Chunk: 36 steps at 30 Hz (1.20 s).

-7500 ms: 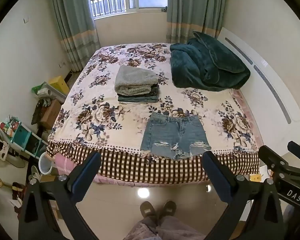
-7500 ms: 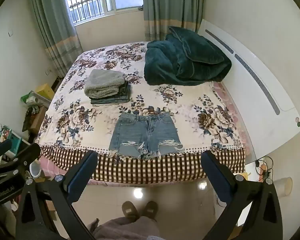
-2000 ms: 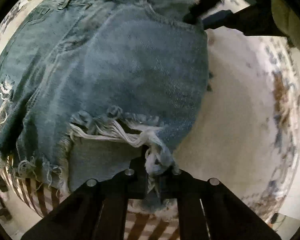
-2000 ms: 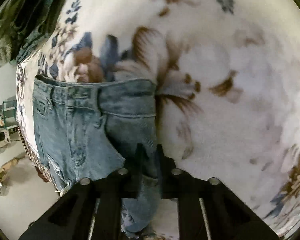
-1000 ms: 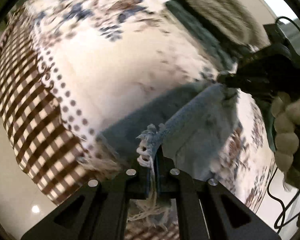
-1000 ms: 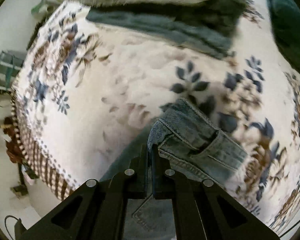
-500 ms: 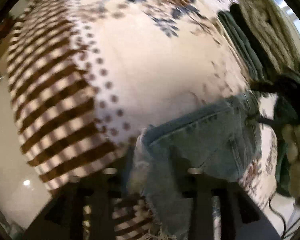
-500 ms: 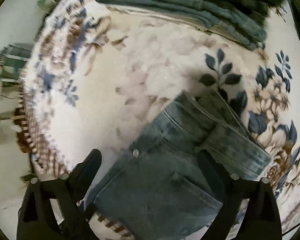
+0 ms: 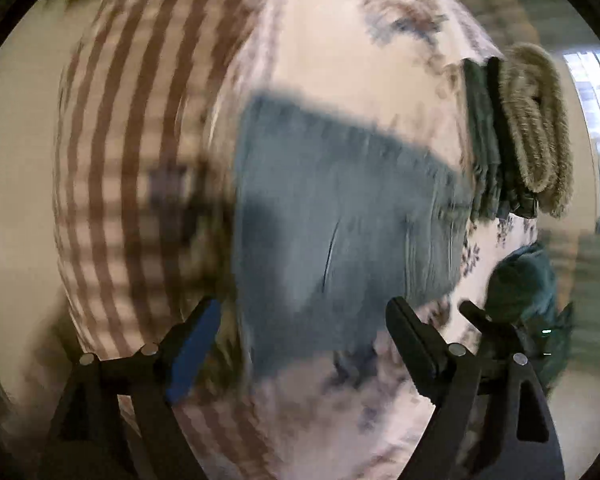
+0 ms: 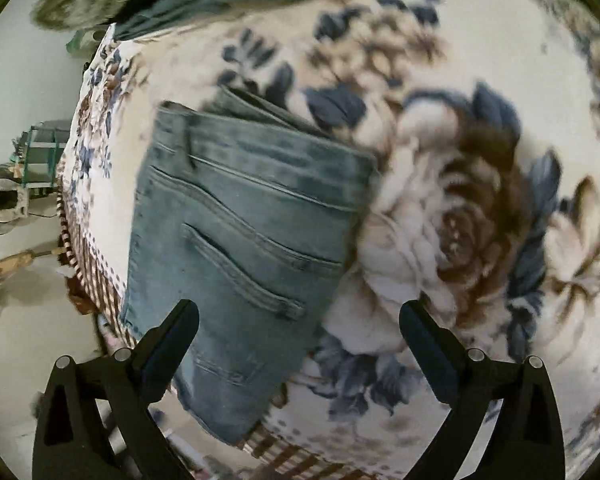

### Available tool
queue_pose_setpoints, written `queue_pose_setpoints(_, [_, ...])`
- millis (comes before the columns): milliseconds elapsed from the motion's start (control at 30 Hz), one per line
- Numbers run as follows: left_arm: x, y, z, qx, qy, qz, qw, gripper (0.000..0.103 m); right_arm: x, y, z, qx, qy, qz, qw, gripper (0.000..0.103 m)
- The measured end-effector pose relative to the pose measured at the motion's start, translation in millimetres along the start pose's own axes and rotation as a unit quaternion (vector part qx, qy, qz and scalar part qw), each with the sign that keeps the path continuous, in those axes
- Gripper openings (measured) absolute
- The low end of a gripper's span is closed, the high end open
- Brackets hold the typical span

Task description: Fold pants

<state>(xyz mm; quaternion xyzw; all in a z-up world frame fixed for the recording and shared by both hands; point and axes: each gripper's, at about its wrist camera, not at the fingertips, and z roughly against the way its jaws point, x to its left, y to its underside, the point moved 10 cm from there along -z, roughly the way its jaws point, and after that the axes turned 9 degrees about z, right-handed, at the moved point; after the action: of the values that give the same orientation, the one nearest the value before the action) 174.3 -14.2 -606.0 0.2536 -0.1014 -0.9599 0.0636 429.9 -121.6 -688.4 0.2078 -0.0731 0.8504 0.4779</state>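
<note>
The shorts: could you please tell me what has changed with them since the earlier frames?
The shorts, flat at first, were folded in half sideways, back pocket now up. Both grippers, left and right, clamped on them a second ago, have let go and stand open. The clothes stack and bedspread stayed put.

Floral bedspread (image 10: 480, 208) w/ brown check border (image 9: 132, 128). Folded clothes stack (image 9: 516, 136) lies on bedspread. Teal blanket (image 9: 524, 280) near stack.

Faded matt denim shorts (image 10: 236, 240) on a smooth printed cotton bedspread (image 10: 460, 208), beside fuzzy grey fleece (image 9: 536, 128).
</note>
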Motion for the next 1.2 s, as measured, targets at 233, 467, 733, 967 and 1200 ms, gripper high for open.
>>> queue_pose_setpoints(233, [47,60,-34,0.049,0.014,0.133,0.9898,0.084,-22,-20,-42,-0.008,-0.084,-0.012,0.996,0.101])
queue_pose_setpoints(467, [9,57,-70,0.042,0.101,0.179,0.9778,0.084,-23,-38,-60,-0.018,-0.115,0.001,0.993,0.079])
queue_pose_setpoints(733, [23,19,-86,0.003,0.136,0.302,0.9436,0.048,-30,-38,-56,-0.044,-0.162,-0.031,0.985,0.033])
queue_pose_setpoints(967, [25,19,-59,0.003,0.150,0.258,0.9545,0.027,-34,-8,-30,-0.075,-0.185,-0.074,0.977,0.020])
queue_pose_setpoints(1200, [20,-2,-5,-0.011,0.141,0.133,0.9809,0.019,-35,80,-4,-0.062,-0.199,-0.120,0.971,0.019])
